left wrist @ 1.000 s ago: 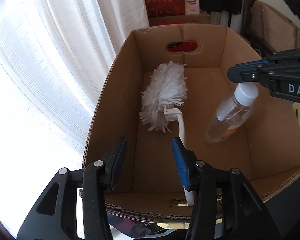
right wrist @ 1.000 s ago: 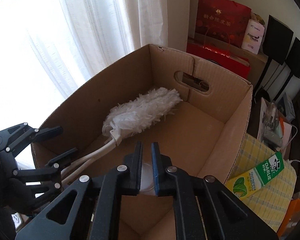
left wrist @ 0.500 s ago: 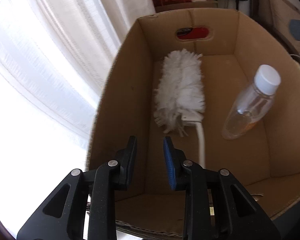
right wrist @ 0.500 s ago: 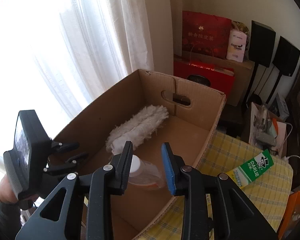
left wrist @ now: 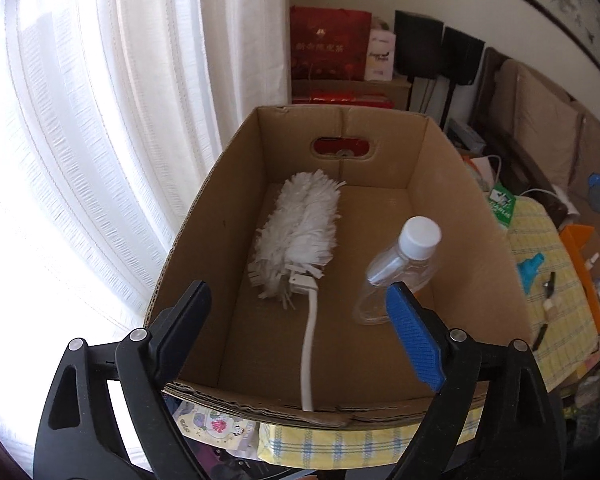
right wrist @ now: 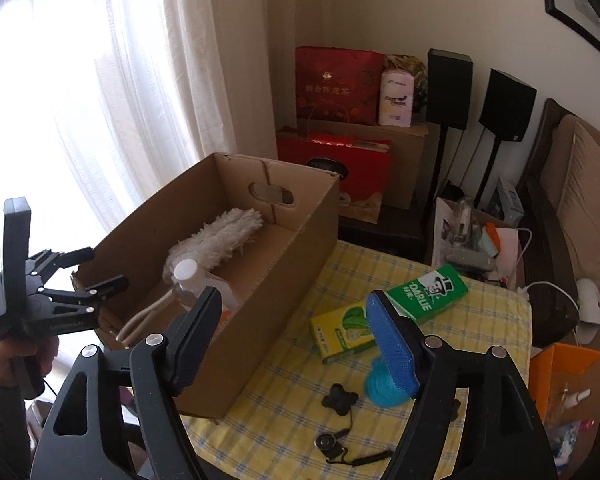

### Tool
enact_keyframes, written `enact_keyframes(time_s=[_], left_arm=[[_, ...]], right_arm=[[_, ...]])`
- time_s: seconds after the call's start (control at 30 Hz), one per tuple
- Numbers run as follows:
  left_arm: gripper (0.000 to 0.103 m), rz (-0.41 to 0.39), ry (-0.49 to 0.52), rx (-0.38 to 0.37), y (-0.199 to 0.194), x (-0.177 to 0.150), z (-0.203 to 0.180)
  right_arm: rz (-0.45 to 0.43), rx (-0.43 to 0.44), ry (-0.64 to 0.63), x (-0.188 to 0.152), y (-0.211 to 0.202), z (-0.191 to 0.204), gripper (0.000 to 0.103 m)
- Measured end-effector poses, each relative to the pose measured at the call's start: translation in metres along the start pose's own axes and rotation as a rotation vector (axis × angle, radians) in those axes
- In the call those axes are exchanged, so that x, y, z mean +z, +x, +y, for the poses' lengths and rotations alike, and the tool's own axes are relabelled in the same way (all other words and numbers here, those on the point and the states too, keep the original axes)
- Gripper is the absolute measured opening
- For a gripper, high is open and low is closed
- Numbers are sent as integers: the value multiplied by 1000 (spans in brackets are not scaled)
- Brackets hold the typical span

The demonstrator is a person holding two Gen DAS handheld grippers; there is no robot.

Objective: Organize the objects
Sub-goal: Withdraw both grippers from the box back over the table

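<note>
An open cardboard box (left wrist: 488,248) (right wrist: 296,240) stands on a yellow checked tablecloth (right wrist: 404,400). Inside lie a white duster (left wrist: 300,232) (right wrist: 216,240) with a long white handle and a clear bottle with a white cap (left wrist: 400,268) (right wrist: 188,280). My left gripper (left wrist: 300,332) is open and empty above the box's near end; it also shows in the right wrist view (right wrist: 88,272). My right gripper (right wrist: 296,336) is open and empty, beside the box over the table.
On the cloth right of the box lie a green Darlie toothpaste box (right wrist: 428,292), a yellow-green carton (right wrist: 344,332), a blue object (right wrist: 384,384), a small black part (right wrist: 340,398) and a lanyard (right wrist: 340,448). An orange box (right wrist: 564,380) stands at the right. Red gift bags (right wrist: 336,84) and speakers (right wrist: 448,88) stand behind.
My right gripper let go of the bottle in the box, opened and pulled back over the table. My left gripper drew back from the box and opened wide.
</note>
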State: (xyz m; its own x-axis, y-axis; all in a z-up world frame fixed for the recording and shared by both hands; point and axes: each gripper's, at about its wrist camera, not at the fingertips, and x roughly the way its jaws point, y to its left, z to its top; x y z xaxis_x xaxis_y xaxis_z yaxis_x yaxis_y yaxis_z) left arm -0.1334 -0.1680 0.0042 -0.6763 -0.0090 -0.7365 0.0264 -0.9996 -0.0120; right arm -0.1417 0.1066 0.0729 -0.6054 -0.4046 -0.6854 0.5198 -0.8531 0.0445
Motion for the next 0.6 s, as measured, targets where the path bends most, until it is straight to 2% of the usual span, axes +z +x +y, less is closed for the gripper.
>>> enact_keyframes(time_s=[0.17, 0.27, 0.6], left_arm=[[89, -46, 25, -61, -17, -1, -28], [94, -65, 49, -97, -36, -8, -52], [96, -105, 194, -193, -66, -32, -132]], right_arm=[[13, -66, 10, -24, -10, -19, 78], [23, -90, 27, -38, -12, -30, 79], [33, -152, 109, -77, -20, -70, 79]])
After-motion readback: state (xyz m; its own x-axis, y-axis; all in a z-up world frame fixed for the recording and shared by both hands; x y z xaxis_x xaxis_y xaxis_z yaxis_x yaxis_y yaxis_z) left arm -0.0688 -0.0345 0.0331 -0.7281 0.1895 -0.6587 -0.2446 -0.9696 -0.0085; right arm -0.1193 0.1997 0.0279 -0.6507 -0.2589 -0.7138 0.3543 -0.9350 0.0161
